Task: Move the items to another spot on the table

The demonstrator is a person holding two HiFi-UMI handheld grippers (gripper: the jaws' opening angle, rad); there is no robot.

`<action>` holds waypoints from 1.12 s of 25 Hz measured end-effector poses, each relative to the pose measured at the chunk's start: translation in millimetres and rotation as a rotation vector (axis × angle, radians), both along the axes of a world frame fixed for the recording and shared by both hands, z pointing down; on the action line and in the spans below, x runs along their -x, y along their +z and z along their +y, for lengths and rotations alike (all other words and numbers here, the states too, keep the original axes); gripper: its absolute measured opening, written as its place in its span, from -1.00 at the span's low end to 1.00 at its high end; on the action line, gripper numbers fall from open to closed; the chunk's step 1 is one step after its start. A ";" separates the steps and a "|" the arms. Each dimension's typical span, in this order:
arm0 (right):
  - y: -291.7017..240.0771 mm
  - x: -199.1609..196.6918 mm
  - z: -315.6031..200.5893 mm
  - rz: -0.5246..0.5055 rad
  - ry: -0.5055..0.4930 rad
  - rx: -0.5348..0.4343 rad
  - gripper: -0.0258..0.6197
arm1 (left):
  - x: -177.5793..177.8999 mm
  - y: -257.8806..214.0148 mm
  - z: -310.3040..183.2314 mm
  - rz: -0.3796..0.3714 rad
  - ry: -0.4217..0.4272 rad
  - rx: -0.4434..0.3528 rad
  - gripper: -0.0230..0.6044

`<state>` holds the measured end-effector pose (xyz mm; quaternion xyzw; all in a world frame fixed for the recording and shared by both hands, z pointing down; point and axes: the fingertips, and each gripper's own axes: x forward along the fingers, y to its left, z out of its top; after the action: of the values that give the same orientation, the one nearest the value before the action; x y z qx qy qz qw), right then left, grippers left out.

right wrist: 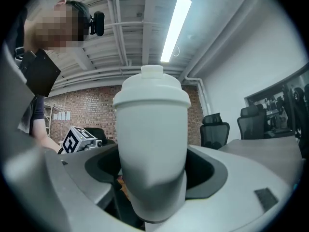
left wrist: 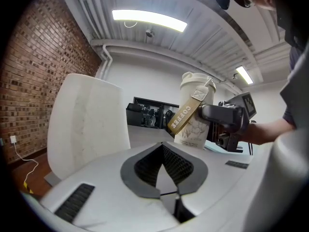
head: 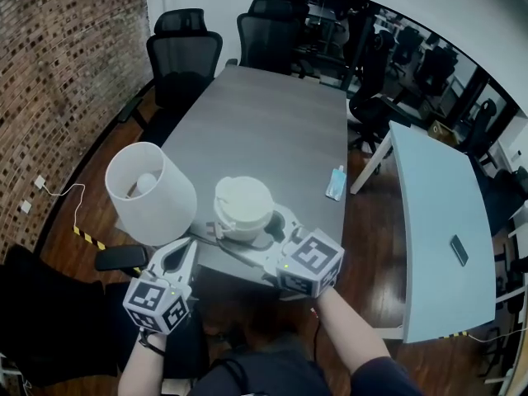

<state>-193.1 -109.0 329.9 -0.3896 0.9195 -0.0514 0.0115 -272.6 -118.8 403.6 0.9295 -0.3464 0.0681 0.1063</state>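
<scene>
Left gripper (left wrist: pixel 162 150): clenched with nothing between its jaws, held low at the near-left corner of the surface, just beside the lamp.
Right gripper (right wrist: pixel 152 164): grasping the coffee cup around its lower body, jaws on either side of it.
Coffee cup (head: pixel 244 206): upright, white domed lid on top, a brown band printed "COFFEE" slanting across its side; over the near edge of the surface, right of the lamp. Whether its base touched the surface could not be told.
Table lamp (head: pixel 152 191): white shade with the bulb showing inside, at the near-left corner of the surface, apart from the cup.
Surface (head: pixel 264 130): long grey table reaching away from the person.
Packet (head: pixel 335 183): small, blue and white, lying near the right edge, well apart from the cup.
Office chairs (head: pixel 185 53): black, at the far end.
Side table (head: pixel 429 221): pale, to the right, with a phone (head: pixel 459 250) on it.
</scene>
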 end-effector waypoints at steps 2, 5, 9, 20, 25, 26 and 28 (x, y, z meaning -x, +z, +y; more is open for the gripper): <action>10.9 -1.0 2.4 0.006 0.008 0.005 0.29 | -2.8 5.6 0.2 -0.003 0.007 0.011 -0.90; 25.0 -1.6 8.8 0.012 0.007 0.015 0.29 | -9.5 11.4 1.2 -0.002 0.014 0.022 -0.90; 45.0 -3.1 14.3 0.019 -0.004 0.041 0.29 | -15.0 22.9 -1.0 -0.007 0.005 0.034 -0.90; 87.4 -7.1 1.2 0.028 -0.028 0.089 0.29 | -13.0 62.3 -14.8 -0.048 -0.080 0.122 -0.90; 102.9 -5.0 -4.5 0.014 -0.025 0.100 0.29 | -6.3 74.8 -10.0 -0.079 -0.091 0.147 -0.90; 106.3 -3.1 -7.5 0.018 -0.024 0.101 0.29 | -3.7 76.3 -11.1 -0.083 -0.093 0.150 -0.90; 115.2 2.3 -10.8 0.021 -0.024 0.109 0.29 | 2.5 80.4 -10.7 -0.093 -0.098 0.157 -0.90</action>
<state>-195.4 -119.9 445.1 -0.3789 0.9201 -0.0974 -0.0198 -275.1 -129.5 484.0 0.8961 -0.3895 0.1329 0.1659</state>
